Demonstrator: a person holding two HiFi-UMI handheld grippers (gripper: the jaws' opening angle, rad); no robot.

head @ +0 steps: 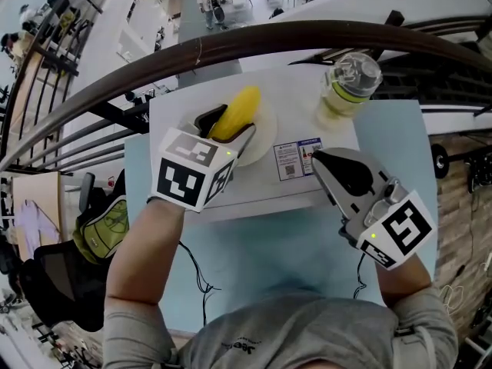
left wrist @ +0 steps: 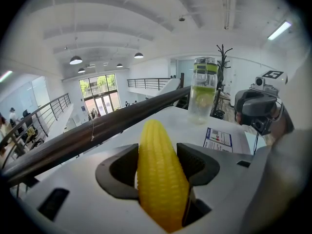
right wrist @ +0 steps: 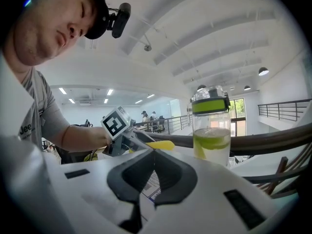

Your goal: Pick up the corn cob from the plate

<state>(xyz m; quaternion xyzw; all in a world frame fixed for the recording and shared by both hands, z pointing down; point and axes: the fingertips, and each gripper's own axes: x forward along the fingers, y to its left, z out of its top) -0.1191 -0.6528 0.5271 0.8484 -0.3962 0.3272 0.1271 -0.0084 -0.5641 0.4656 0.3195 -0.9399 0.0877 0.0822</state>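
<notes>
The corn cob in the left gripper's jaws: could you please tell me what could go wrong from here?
1. The corn cob is rounded and tapered, with its tip past the jaws of the left gripper, so it may slip or pivot when lifted.
2. The jaws sit low over the plate and might catch its rim and drag it.
3. The bottle of liquid stands nearby; a wide swing could tip it.

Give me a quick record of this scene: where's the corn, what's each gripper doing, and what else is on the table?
corn cob: yellow, over the plate, between the left gripper's fingers
left gripper: closed on the corn cob
right gripper: fingers together, empty, by the printed card
plate: white, under the corn
bottle: clear, green band, pale liquid with slices, right of the plate
</notes>
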